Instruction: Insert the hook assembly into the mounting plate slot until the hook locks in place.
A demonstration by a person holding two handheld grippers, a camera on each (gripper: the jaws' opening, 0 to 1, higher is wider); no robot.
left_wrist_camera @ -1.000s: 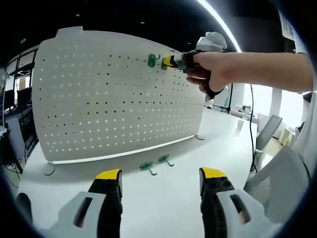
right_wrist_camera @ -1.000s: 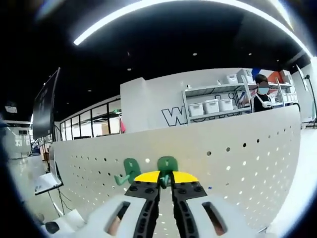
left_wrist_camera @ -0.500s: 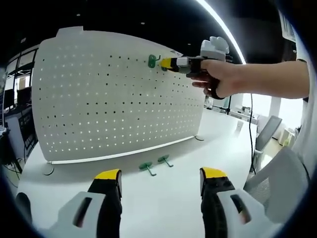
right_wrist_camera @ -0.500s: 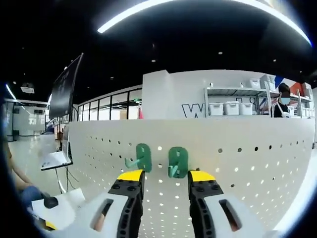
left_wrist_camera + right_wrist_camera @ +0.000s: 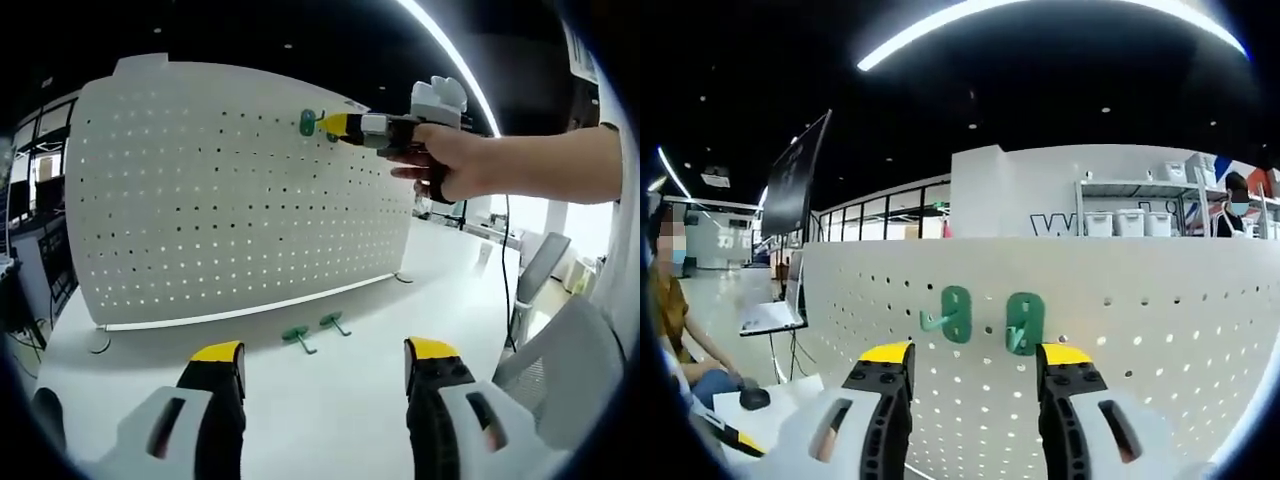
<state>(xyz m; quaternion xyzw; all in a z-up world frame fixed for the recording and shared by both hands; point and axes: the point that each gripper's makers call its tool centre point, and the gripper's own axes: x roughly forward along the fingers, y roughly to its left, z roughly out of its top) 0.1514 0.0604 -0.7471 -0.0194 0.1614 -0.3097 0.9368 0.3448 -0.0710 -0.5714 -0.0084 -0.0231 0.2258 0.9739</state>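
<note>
The big white pegboard with many small holes (image 5: 230, 190) stands on the white desk (image 5: 330, 390). Two green plastic hooks (image 5: 1025, 322) hang high on it, straight ahead of the right hand-held gripper (image 5: 975, 353), jaws apart, empty. Two spare green hooks (image 5: 315, 330) lie nearer the left hand-held gripper (image 5: 325, 355), also apart.

Open-plan office or lab space: dark ceiling with long LED light strips (image 5: 1040, 20), glass-walled rooms (image 5: 880, 225), metal shelving (image 5: 1140, 205) holding white storage bins, a wall monitor (image 5: 800, 180), office chairs (image 5: 540, 270) and white worktables (image 5: 330, 390) carrying a pegboard (image 5: 230, 190)
</note>
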